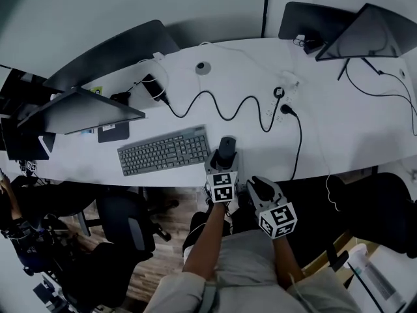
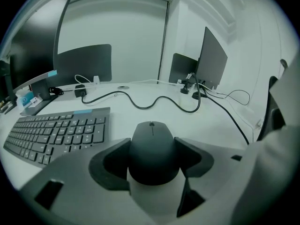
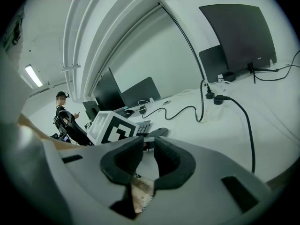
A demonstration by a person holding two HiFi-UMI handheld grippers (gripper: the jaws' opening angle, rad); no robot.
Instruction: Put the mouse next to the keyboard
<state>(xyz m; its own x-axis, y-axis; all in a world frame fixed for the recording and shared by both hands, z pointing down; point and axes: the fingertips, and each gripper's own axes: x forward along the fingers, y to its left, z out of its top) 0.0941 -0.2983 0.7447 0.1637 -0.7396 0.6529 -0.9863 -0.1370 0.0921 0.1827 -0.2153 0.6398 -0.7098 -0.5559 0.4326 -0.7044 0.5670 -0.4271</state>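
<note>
White desk [image 1: 326, 135] — mouse [image 2: 152, 134] clamped in left claw [image 2: 152, 146] beside keyboard [image 2: 61, 132] — right claw [image 3: 149, 150] barely parted, empty.

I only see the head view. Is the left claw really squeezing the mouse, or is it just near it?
Observer: Squeezing. In the left gripper view, the left claw has its pads pressed against both sides of the mouse.
Child: Which way does it point?
Observer: Its scroll wheel end faces away from the claw, toward the black cable.
Child: And the other one, is it holding something?
Observer: No. In the right gripper view, the right claw has its jaws a narrow gap apart, with nothing between them.
</note>
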